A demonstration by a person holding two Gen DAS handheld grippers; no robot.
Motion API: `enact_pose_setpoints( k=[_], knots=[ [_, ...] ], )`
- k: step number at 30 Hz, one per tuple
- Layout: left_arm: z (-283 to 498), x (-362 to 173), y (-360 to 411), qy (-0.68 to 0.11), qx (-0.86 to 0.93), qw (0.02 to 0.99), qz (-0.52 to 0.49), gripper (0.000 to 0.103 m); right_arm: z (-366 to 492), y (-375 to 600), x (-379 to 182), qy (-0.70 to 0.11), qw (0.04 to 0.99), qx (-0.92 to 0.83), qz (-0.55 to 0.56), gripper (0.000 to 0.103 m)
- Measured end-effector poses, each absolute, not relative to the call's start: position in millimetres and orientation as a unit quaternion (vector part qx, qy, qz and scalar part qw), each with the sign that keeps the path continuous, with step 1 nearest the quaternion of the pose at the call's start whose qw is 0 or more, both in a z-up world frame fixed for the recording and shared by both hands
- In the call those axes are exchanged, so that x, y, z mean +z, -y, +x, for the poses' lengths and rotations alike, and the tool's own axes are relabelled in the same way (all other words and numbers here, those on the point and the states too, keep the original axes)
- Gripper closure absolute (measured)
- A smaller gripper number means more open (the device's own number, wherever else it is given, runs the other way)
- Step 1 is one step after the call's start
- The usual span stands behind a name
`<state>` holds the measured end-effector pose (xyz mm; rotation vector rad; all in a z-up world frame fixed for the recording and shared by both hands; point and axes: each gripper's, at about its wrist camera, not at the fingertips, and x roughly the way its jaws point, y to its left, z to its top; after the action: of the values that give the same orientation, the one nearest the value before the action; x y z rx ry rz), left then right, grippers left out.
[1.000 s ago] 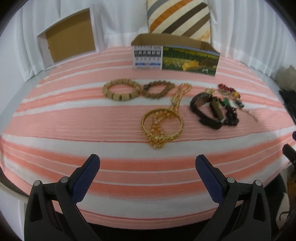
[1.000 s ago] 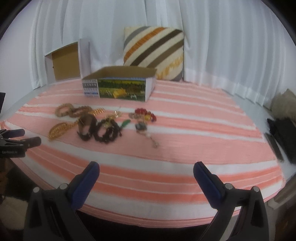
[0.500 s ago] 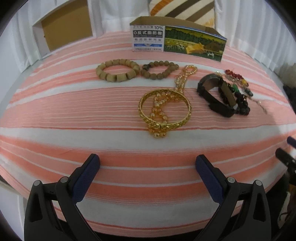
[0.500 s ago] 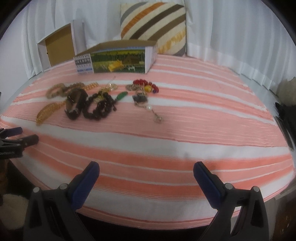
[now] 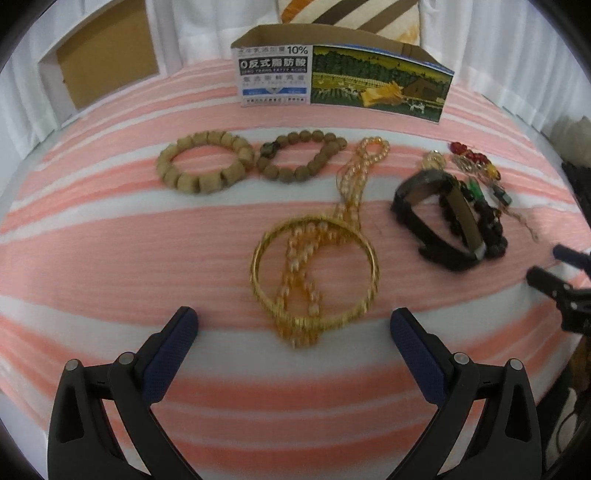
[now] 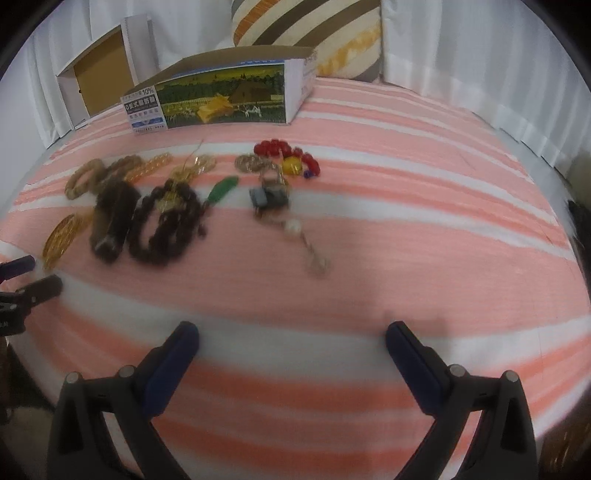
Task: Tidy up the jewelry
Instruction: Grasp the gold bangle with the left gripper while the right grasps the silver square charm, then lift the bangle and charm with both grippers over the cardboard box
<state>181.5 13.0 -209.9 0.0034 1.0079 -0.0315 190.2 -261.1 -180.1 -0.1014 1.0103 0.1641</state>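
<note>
The left gripper [image 5: 293, 325] is hovering low over the pink-and-white striped cloth [image 5: 110, 236], its blue-padded fingers [image 5: 173, 343] spread wide with nothing between them, and it is pointing straight at the gold bangle [image 5: 314, 273], which is lying just ahead of the fingertips with a strand of amber beads [image 5: 351, 192] running through its ring and trailing away toward the far side. The right gripper [image 6: 291, 347] is sitting level over an open stretch of cloth, its fingers likewise spread apart and holding nothing; the closest piece ahead of it is a small chain with a pale bead [image 6: 295, 229], slightly blurred. Beyond the bangle, a light wooden bead bracelet [image 5: 205, 162] and a darker wooden bead bracelet [image 5: 301, 155] are lying side by side, touching or nearly so. To the right of them a black strap [image 5: 432, 221] and a dark bead string [image 6: 166, 221] are lying bunched together, with a green pendant [image 6: 223, 186], a red bead bracelet [image 6: 284, 151] and small gold pieces just beyond. The open printed cardboard box [image 5: 343, 81] is standing behind the jewelry near the far edge, in front of a striped pillow [image 6: 306, 33], with a box lid [image 5: 103, 62] leaning against the white curtain [image 6: 461, 55]. The near half of the cloth and its whole right side are lying bare, leaving wide room for both grippers.
</note>
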Motion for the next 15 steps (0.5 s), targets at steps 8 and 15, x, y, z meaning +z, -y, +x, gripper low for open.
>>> enact_pose_setpoints(
  k=[8, 15],
  knots=[
    [208.1, -208.4, -12.0, -0.483, -0.018, 0.875, 0.005, 0.006, 243.1, 246.8, -177.4, -0.479, 0.872, 0.09, -0.057, 0.014],
    [204.1, -202.3, -13.7, -0.451, -0.033, 0.892, 0.005, 0.034, 261.8, 235.8, -174.3, -0.442, 0.887, 0.12, -0.064, 0.071]
  ],
)
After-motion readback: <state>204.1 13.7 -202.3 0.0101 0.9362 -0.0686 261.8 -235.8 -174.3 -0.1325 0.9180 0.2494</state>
